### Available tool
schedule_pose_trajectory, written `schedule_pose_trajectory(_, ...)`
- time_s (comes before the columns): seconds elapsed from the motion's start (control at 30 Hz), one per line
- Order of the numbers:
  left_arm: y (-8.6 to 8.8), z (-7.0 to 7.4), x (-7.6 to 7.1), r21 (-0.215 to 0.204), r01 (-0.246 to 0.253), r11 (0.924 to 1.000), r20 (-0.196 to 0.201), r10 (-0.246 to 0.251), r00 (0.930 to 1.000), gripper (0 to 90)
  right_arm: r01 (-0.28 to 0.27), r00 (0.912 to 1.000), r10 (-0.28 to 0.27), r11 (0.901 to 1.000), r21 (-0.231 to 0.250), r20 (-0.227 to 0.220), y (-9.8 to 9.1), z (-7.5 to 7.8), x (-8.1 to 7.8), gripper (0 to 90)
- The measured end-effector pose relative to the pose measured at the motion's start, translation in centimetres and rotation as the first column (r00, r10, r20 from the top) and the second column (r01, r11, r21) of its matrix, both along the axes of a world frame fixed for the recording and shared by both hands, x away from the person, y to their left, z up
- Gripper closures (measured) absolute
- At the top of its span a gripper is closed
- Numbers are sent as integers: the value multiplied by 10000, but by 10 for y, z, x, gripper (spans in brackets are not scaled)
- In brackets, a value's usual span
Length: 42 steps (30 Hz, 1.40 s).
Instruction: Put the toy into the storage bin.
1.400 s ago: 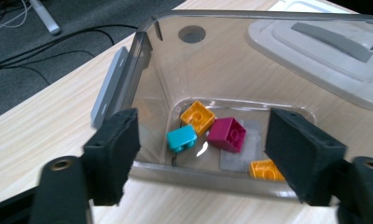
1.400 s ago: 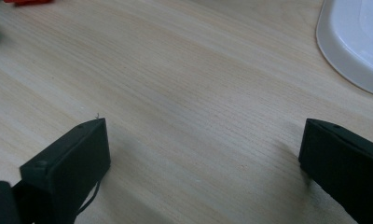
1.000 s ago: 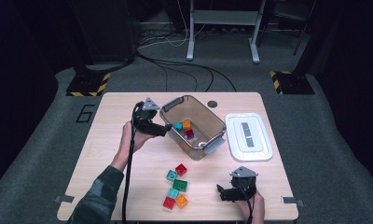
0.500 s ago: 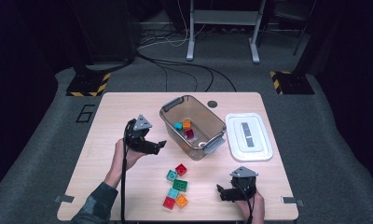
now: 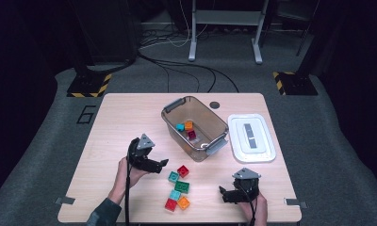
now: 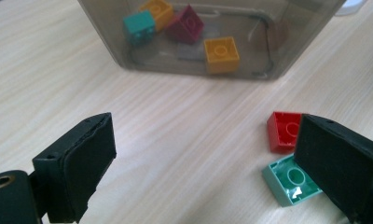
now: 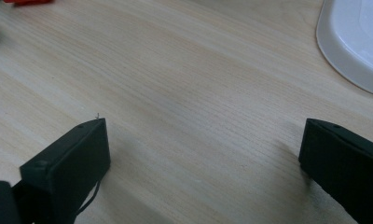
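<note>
Down from the clear plastic bin point(image 5: 196, 126) we have brought our left gripper point(image 5: 162, 163) — jaws just widened, empty — beside the loose red toy brick point(image 5: 183, 171); right gripper point(image 5: 223, 194) gapes, holding nothing.

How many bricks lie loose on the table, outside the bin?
5: red brick, pale green brick, dark green brick, teal brick, a red-and-orange pair counted as two would make 6.
</note>
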<state>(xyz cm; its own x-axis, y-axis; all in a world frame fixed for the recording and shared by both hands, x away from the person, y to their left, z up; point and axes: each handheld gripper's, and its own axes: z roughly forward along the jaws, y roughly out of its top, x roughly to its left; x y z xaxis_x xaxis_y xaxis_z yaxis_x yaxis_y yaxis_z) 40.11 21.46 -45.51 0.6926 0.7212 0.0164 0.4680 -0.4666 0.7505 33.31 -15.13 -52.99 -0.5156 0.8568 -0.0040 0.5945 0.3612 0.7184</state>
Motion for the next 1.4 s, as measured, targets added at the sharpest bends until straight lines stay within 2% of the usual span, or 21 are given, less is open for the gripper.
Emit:
schedule_pose_trajectory(0.23, -7, -22, -8, -166, 88, 9998, -395, -95, 9992, 44, 3, 10000, -3, 10000, -2, 0, 0, 0, 0, 9)
schedule_pose_trajectory(0.33, -10, -28, -11, -120, 164, 9998, -575, -171, 9982, 41, 13, 10000, -13, 10000, -1, 8, 0, 0, 0, 9)
schedule_pose_trajectory(0.47, -15, -34, -14, -292, 173, 9994, -688, -193, 9974, 38, 17, 10000, -17, 10000, 2, 7, 0, 0, 0, 9)
schedule_pose_trajectory(0.7, -29, -41, -15, -146, 345, 9993, -798, -356, 9962, 33, 14, 10000, -14, 10000, 0, 7, 0, 0, 0, 9)
schedule_pose_trajectory(0.87, -37, -49, -11, 36, 260, 9997, -1050, -255, 9941, 40, 5, 10000, -5, 10000, -6, 8, 0, 0, 0, 9)
schedule_pose_trajectory(1.07, -32, -57, -9, 402, 70, 9992, -1133, -24, 9936, 54, 7, 10000, -7, 10000, -4, 6, 0, 0, 0, 9)
schedule_pose_trajectory(1.2, -24, -61, -9, 491, -58, 9988, -1213, 118, 9925, 65, 7, 10000, -7, 10000, -3, 7, 0, 0, 0, 9)
schedule_pose_trajectory(1.3, -21, -62, -9, 427, -120, 9990, -1147, 168, 9933, 95, 21, 10000, -21, 10000, 3, 7, 0, 0, 0, 9)
schedule_pose_trajectory(1.4, -19, -61, -11, 326, 49, 9995, -1087, -14, 9941, 161, 10, 10000, -10, 10000, -4, 5, 0, 0, 0, 9)
